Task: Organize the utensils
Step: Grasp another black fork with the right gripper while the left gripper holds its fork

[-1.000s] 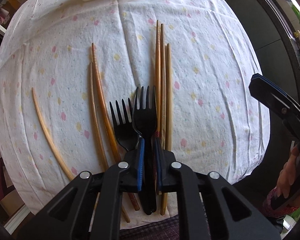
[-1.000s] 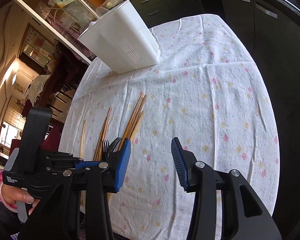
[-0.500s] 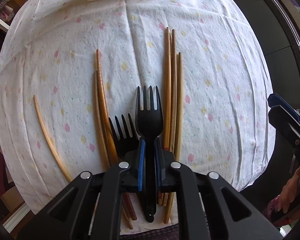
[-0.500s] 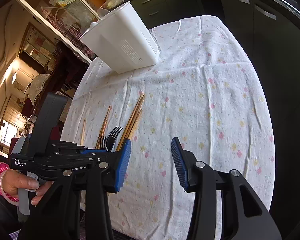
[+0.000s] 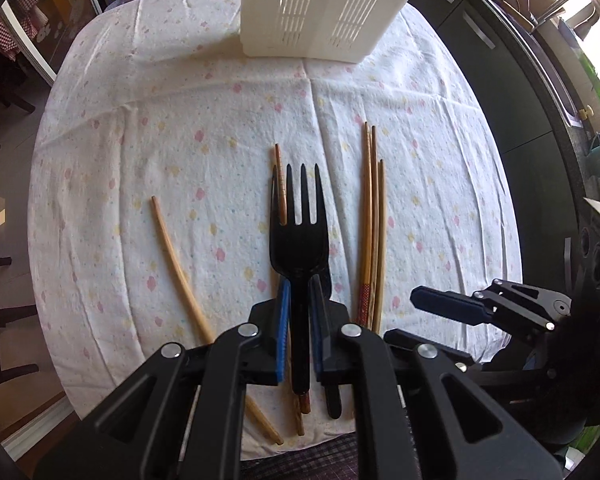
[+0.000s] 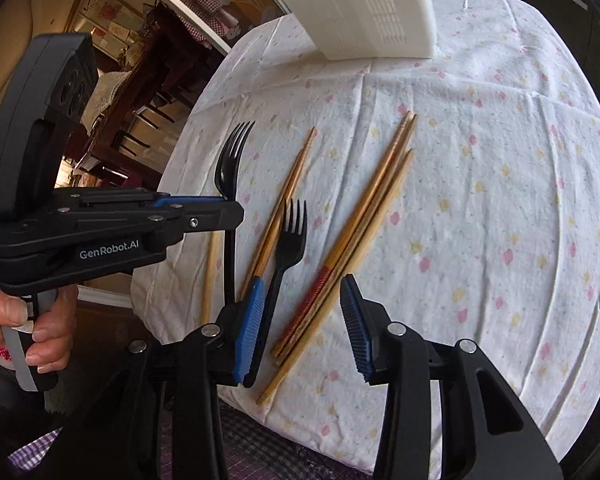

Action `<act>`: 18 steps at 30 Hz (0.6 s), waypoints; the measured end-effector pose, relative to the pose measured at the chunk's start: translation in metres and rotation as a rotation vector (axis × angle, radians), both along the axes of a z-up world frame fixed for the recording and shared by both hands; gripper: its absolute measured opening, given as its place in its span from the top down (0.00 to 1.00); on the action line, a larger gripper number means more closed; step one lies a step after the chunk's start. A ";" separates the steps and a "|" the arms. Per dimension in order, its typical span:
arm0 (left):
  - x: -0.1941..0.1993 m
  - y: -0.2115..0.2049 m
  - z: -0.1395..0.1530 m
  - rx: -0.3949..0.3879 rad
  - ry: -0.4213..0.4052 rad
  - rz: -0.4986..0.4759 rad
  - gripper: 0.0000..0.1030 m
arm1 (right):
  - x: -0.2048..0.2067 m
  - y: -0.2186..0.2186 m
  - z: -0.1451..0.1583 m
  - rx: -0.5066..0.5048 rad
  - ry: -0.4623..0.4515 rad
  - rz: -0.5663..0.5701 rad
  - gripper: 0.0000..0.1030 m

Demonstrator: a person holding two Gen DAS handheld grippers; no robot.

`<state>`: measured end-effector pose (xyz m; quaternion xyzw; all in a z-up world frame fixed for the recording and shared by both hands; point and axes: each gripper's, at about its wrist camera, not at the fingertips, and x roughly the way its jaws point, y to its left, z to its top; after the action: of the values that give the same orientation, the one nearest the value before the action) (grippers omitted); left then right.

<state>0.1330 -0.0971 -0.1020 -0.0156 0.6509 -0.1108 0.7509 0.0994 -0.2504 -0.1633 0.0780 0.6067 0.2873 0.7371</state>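
My left gripper is shut on the handle of a black fork and holds it above the table, tines pointing away. In the right wrist view that left gripper shows from the side, with its fork upright. A second black fork lies on the cloth beside the left fingertip of my right gripper. Its jaws are closing, and they touch nothing. The red-banded ends of three chopsticks lie on the cloth between them.
A white slotted utensil caddy stands at the far edge of the floral tablecloth. A chopstick pair and one curved chopstick lie to the left. A person's hand grips the left handle. Dark cabinets stand to the right.
The left gripper has lifted its fork off the cloth, leaving the other fork behind. The right gripper has swung left over the chopstick ends, and its jaws have narrowed.
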 end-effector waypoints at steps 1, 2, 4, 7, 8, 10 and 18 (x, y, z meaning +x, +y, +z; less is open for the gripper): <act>-0.001 0.004 0.002 -0.004 -0.004 0.004 0.91 | 0.000 0.010 -0.003 -0.027 0.014 0.018 0.70; -0.001 0.009 0.004 -0.012 -0.008 0.007 0.91 | 0.000 0.020 -0.004 -0.058 0.020 0.035 0.71; -0.008 0.015 0.006 -0.026 -0.021 0.010 0.91 | 0.001 0.037 -0.009 -0.114 0.041 0.061 0.77; -0.017 0.033 0.012 -0.046 -0.041 0.004 0.91 | 0.005 0.056 -0.014 -0.207 0.058 0.070 0.80; -0.019 0.038 0.015 -0.048 -0.053 0.000 0.91 | 0.007 0.061 -0.015 -0.241 0.060 0.073 0.82; -0.022 0.043 0.020 -0.059 -0.068 -0.003 0.91 | 0.011 0.070 -0.019 -0.287 0.079 0.070 0.84; -0.033 0.055 0.039 -0.065 -0.161 -0.033 0.91 | 0.029 0.096 -0.034 -0.418 0.129 0.047 0.84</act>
<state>0.1003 -0.0416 -0.0628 -0.0205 0.5847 -0.1450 0.7979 0.1281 -0.1546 -0.1974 -0.0725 0.7005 0.1666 0.6901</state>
